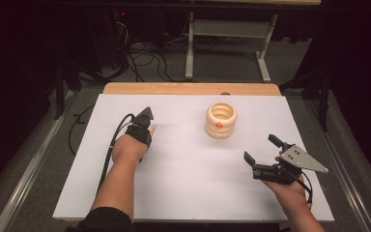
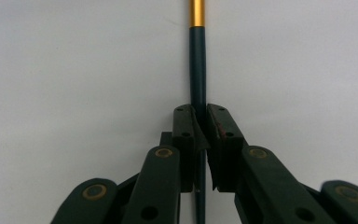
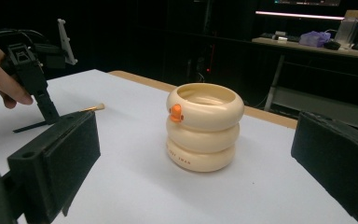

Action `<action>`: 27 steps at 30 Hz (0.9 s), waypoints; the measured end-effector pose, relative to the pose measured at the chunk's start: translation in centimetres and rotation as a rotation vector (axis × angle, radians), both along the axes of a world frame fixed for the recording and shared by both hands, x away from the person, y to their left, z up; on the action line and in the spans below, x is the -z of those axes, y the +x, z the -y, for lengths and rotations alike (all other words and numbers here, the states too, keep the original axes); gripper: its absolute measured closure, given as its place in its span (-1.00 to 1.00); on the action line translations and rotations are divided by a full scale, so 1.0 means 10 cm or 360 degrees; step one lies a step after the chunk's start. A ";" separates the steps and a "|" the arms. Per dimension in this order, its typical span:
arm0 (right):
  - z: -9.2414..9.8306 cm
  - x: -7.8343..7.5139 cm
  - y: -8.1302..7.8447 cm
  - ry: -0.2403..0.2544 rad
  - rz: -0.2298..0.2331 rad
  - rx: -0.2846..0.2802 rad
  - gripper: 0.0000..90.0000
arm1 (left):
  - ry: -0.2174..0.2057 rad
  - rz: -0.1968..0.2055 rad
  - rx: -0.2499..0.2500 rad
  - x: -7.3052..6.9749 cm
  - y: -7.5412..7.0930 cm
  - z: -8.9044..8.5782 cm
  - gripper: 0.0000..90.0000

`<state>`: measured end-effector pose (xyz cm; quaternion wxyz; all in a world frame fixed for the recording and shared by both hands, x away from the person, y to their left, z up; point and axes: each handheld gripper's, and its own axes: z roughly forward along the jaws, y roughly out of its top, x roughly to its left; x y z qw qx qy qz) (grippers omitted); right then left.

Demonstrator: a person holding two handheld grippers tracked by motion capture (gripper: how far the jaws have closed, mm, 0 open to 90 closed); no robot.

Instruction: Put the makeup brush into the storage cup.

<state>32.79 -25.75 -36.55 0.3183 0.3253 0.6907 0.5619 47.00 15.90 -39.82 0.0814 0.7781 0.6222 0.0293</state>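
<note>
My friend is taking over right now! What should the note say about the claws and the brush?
Left claw: shut on the brush, which lies on the white table; it grips the dark handle below the gold band.
Right claw: open, holding nothing, facing the cream ringed holder.
Holder: upright near the middle of the table, apart from both claws.
Done: brush gripped.
Left: brush not yet lifted; it probably goes into the holder.
</note>
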 end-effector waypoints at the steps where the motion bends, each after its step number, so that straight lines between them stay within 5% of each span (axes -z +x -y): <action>1: 0.00 0.00 0.00 -0.0004 0.0005 0.0001 -0.94 | -0.0001 0.0004 -0.0002 0.00 0.00 0.00 0.85; 27: 0.00 0.00 -0.01 -0.0003 0.0000 0.0008 -0.95 | -0.0002 0.0057 0.0082 0.00 -0.04 -0.01 0.86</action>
